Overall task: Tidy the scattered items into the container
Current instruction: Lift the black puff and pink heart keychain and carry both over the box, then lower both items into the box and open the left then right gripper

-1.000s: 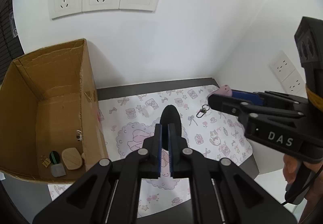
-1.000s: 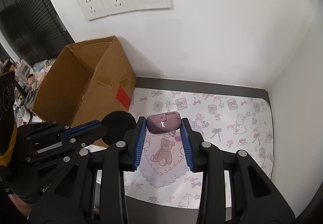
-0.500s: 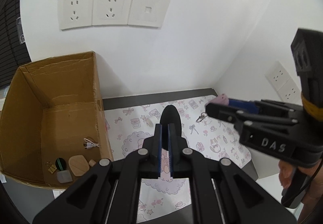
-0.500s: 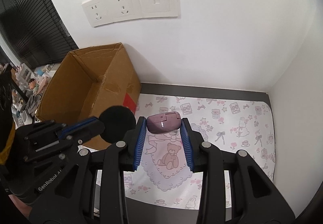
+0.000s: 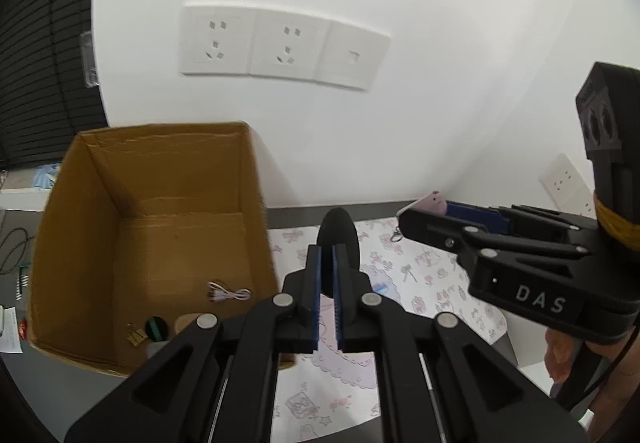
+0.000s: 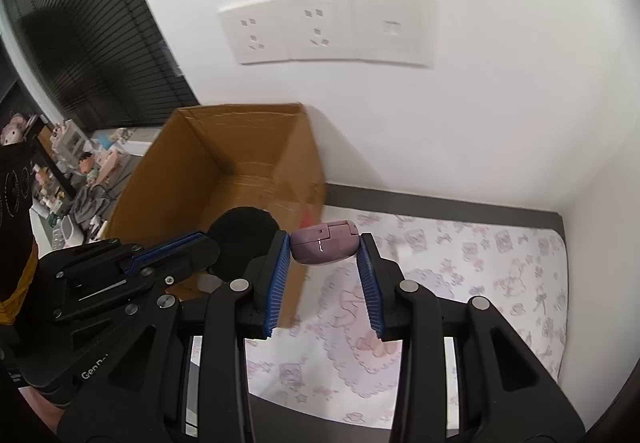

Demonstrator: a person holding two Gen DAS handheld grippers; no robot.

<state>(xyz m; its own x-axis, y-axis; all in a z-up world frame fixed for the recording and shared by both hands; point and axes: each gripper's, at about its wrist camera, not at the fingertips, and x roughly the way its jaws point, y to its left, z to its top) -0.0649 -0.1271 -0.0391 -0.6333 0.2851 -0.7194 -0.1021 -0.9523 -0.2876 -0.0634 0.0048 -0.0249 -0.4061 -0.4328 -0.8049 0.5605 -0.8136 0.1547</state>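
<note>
Cardboard box (image 5: 132,227) open-topped, standing against the wall, its right wall edge beside the patterned mat (image 6: 480,275). Box floor mostly bare; white cable (image 5: 228,293), binder clip (image 5: 136,335) and green disc (image 5: 156,327) lie at its near end. Left gripper (image 5: 327,283) clamps a black disc (image 5: 340,235) edge-on, just right of the box's right wall. Right gripper (image 6: 324,267) clamps a mauve case (image 6: 324,247) at its fingertips, raised over the mat right of the box.
</note>
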